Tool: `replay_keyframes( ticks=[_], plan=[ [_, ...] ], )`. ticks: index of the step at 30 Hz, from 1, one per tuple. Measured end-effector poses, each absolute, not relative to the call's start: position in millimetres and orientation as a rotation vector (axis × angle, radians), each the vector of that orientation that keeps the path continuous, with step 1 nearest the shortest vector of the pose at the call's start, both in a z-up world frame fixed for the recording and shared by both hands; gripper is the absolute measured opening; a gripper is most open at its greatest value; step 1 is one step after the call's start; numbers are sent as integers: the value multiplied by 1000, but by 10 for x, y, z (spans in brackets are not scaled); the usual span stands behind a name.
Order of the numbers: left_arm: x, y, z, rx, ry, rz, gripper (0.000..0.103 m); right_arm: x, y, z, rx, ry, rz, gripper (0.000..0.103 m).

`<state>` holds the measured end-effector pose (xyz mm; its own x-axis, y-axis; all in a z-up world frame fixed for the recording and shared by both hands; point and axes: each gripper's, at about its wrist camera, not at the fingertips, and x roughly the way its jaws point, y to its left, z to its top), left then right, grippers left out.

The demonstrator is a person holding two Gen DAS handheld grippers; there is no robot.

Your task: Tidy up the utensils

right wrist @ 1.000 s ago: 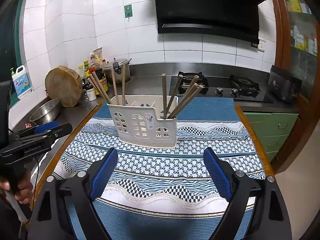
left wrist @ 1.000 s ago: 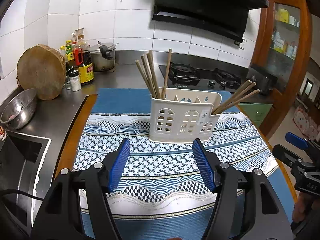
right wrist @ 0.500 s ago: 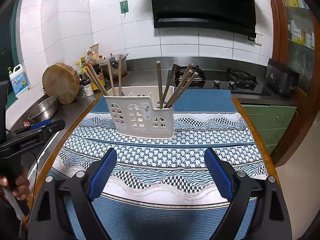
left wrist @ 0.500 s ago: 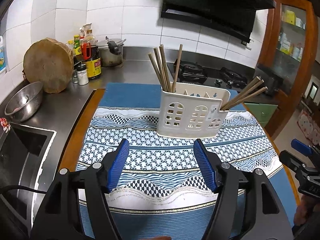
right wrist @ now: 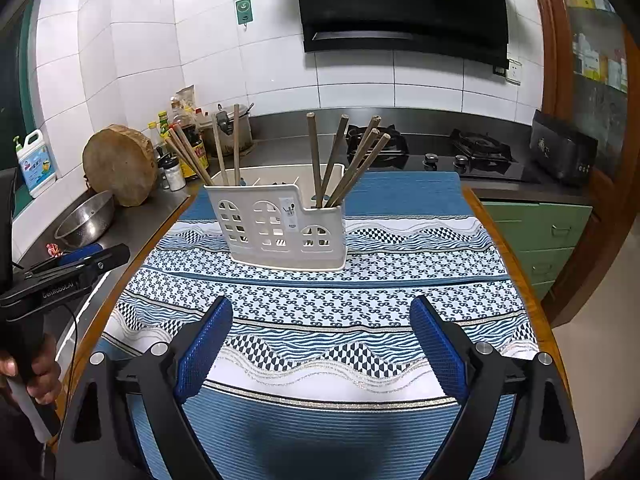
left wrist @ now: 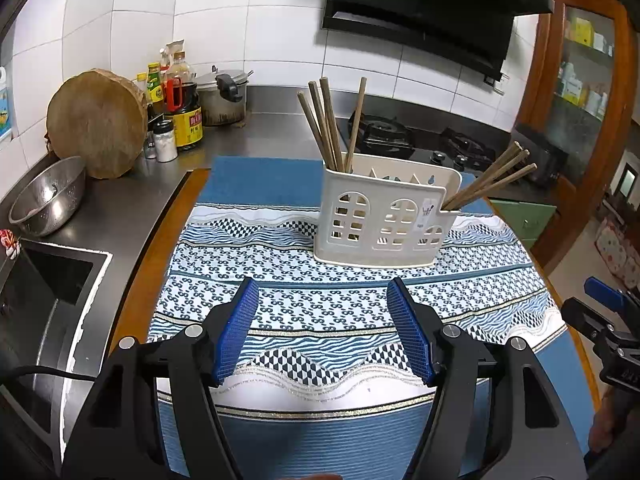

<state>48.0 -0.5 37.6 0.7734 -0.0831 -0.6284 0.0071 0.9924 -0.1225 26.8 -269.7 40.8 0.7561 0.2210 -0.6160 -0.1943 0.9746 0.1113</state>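
Two grippers: the left black gripper with blue ribbed pads (left wrist: 322, 292) and the right black gripper with blue ribbed pads (right wrist: 320, 312) both hang over the near edge of the table, fingers spread wide, nothing between them.
Cloth: a blue-and-white patterned tablecloth (right wrist: 400, 280) lies under both.
Holder: a white plastic utensil holder with arched window cut-outs (left wrist: 384, 220) stands upright on the cloth, beyond the pads.
Chopsticks: brown wooden chopsticks (left wrist: 332, 124) stand in its end compartments, leaning outward; the middle is unclear.
Counter: a round wooden chopping block (left wrist: 96, 124), a steel bowl (left wrist: 48, 196) and a black gas hob (right wrist: 472, 152) sit farther back.
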Motion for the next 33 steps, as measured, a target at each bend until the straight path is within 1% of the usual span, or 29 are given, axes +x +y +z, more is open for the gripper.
replay_keyframes(
  ticks=[3, 7, 33],
  plan=[
    [477, 11, 364, -121, 688, -49, 67, 261, -2701, 399, 42, 678, 226, 88],
    [465, 33, 353, -129, 691, -43, 69, 258, -2708, 381, 44, 683, 223, 88],
    [440, 55, 315, -136, 707, -38, 70, 246, -2737, 372, 49, 686, 214, 89]
  ],
)
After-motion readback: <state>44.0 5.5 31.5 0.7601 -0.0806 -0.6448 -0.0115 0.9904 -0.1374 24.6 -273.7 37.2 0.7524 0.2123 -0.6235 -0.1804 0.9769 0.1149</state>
